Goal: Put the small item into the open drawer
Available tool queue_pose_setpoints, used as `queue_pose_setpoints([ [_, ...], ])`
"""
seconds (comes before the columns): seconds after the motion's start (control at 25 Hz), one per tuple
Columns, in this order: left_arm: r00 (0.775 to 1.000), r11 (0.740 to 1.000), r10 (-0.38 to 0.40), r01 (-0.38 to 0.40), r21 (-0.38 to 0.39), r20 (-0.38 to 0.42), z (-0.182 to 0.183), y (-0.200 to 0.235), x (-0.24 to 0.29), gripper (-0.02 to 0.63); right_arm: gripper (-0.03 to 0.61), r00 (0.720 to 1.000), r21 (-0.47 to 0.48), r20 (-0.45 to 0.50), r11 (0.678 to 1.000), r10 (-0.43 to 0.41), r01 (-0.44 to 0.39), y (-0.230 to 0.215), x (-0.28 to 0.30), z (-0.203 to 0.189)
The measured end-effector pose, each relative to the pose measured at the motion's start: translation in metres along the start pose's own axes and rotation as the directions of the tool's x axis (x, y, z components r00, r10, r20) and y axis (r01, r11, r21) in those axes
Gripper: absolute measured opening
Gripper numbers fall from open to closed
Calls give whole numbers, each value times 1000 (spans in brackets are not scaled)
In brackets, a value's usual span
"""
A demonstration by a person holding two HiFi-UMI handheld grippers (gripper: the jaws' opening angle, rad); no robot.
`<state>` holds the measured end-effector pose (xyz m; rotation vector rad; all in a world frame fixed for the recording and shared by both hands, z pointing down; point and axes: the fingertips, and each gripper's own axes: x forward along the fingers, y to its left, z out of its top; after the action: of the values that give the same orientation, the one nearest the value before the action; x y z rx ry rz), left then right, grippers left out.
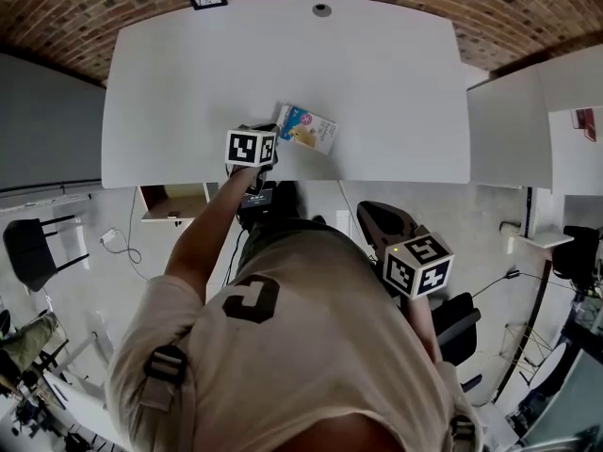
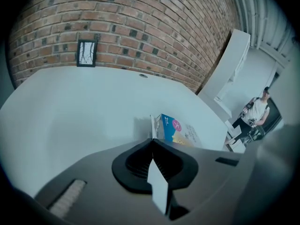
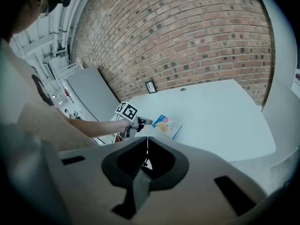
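Right gripper (image 3: 147,138) sits by the torso at 4 o'clock in the head view, jaws together, nothing in them. Open drawer (image 1: 174,201) is under the table (image 1: 396,73) edge, 8 o'clock of the small box (image 1: 308,128). Left gripper (image 2: 153,140) looks clenched on the box's near edge, a thin pinch only; box otherwise on the tabletop. Risk: box pivots or slips out mid-carry, or clips the table lip heading down to the drawer.
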<state>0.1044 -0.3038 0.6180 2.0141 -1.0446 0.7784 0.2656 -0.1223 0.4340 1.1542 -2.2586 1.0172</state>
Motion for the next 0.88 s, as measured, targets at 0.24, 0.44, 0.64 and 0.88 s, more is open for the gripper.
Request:
queue_pose_setpoints([
  [0.24,998,995,-21,27,-93,65,-5,-19,-28,3,4,1000,-4,25,1000,11,-11,2,-17,-13],
  [0.44,992,993,-18,33,-114,125,-9,-36,-56,3,4,999,-37,27,998,44,-43,8,-30,-22],
  [0.64,983,988,-19,47,-147,184,-19,-50,-84,3,4,996,-75,22,993,88,-86,19,-39,-35],
  [0.88,969,983,-39,82,-164,245,-32,-73,-113,3,5,992,-105,32,988,119,-115,26,-53,-47],
])
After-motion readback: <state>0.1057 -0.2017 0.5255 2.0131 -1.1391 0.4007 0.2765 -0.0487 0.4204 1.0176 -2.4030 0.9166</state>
